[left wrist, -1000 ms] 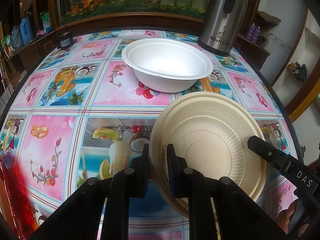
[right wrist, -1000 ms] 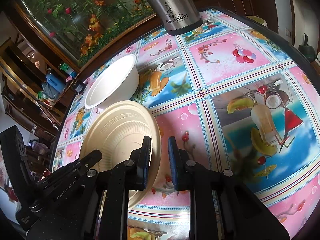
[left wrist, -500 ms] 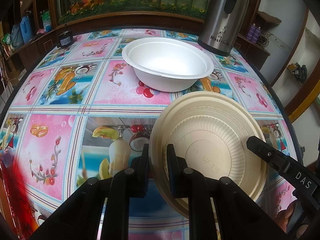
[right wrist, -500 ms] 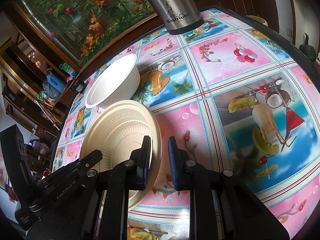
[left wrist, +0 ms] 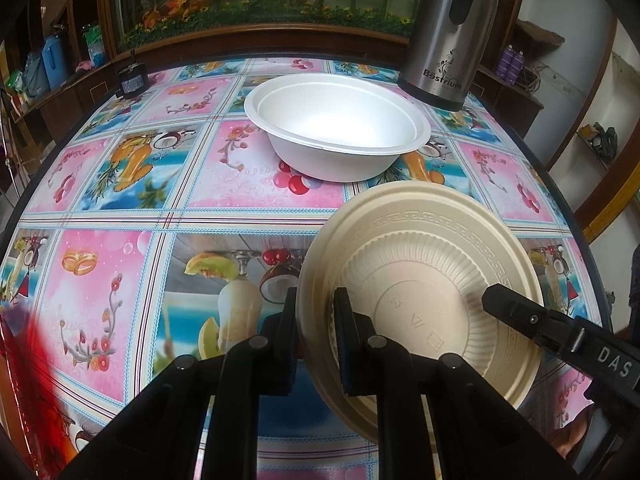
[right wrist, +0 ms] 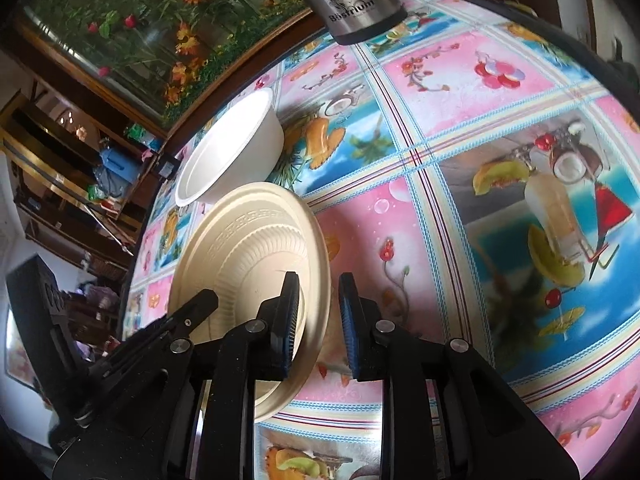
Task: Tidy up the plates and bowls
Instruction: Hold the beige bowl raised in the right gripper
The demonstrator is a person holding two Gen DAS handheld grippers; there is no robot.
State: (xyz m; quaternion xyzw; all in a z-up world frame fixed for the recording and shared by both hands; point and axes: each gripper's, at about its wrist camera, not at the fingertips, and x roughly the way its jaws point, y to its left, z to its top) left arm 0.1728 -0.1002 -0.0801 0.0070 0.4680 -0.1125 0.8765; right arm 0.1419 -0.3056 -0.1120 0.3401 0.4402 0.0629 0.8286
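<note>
A cream plastic plate (left wrist: 432,280) with a ribbed well lies near the table's front right. My left gripper (left wrist: 316,332) has its jaws either side of the plate's left rim, close on it. My right gripper (right wrist: 318,320) straddles the plate's (right wrist: 248,256) right rim, and its right pad stands a little clear of the rim. A white foam bowl (left wrist: 336,124) stands upright beyond the plate, near mid-table; it also shows in the right wrist view (right wrist: 232,152).
A steel thermos jug (left wrist: 448,32) stands at the back right, close behind the bowl. A small dark device (left wrist: 130,80) sits at the back left edge. The round table (left wrist: 120,184) has a colourful patterned cloth.
My right gripper's jaws have opened a little around the plate's rim. The plate and my left gripper have hardly moved.
</note>
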